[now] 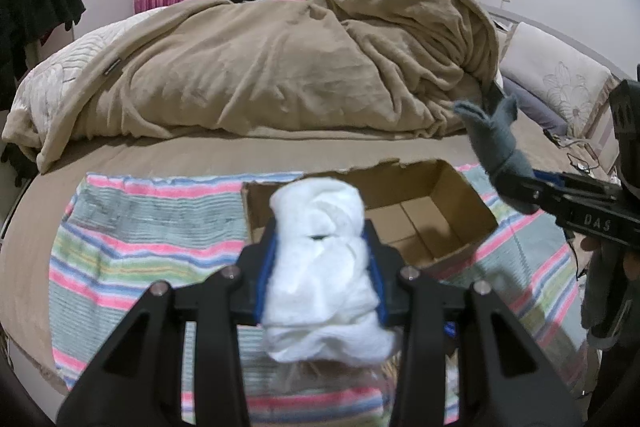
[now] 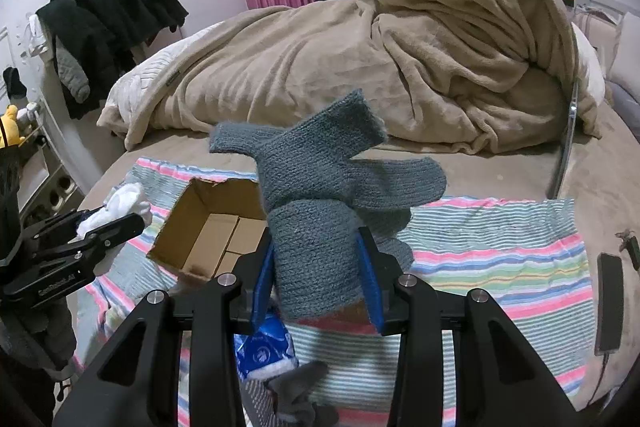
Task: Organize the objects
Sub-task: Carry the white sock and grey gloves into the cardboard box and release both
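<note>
My left gripper (image 1: 322, 247) is shut on a bundle of white socks (image 1: 324, 267), held above the striped towel (image 1: 140, 239) just in front of an open cardboard box (image 1: 420, 227). My right gripper (image 2: 320, 263) is shut on a grey-blue knitted sock bundle (image 2: 316, 195), held above the towel (image 2: 500, 251) to the right of the box (image 2: 212, 231). The right gripper also shows at the right of the left wrist view (image 1: 520, 187) with the grey socks (image 1: 496, 139). The left gripper shows at the left of the right wrist view (image 2: 116, 223) with the white socks (image 2: 124, 205). The box looks empty.
A rumpled beige blanket (image 1: 280, 67) covers the far half of the bed. A blue and white packet (image 2: 264, 347) and grey fabric (image 2: 296, 395) lie on the towel under my right gripper. A black phone (image 2: 608, 303) lies at the right. Dark clothes (image 2: 112, 15) hang at the left.
</note>
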Motion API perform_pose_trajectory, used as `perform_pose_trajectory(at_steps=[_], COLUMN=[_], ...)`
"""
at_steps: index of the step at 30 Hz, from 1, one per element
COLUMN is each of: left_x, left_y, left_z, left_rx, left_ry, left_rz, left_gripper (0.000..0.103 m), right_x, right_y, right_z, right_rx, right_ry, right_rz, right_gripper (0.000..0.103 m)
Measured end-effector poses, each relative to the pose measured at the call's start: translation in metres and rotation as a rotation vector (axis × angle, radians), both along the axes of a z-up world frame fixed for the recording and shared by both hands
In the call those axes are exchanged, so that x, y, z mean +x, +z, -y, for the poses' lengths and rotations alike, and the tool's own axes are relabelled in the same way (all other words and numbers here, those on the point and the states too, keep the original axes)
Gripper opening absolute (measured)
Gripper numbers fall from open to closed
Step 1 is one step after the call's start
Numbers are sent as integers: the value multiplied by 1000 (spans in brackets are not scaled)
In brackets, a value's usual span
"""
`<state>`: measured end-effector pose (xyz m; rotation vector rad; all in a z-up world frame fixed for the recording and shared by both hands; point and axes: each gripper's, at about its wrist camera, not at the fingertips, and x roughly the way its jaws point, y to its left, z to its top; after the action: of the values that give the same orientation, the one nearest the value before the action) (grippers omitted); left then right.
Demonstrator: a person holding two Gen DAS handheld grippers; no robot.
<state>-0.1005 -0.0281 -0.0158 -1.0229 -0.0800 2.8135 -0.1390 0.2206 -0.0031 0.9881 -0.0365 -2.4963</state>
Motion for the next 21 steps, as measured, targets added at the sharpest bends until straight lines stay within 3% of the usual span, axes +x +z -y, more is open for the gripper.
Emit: perform_pose_trajectory(at_steps=[13,21], left_x=[-43,-56], left_y=[-44,-64], left_z=[-2,-4], left_rx=[51,23], left_ry=[1,18], left_rz=[95,165], left_gripper=[41,48], right_x=[-37,-44], right_y=[-38,-57], right_z=[9,17], right_rx=[15,40], right_ry=[14,12], right_rz=[89,134], right_gripper=[41,44])
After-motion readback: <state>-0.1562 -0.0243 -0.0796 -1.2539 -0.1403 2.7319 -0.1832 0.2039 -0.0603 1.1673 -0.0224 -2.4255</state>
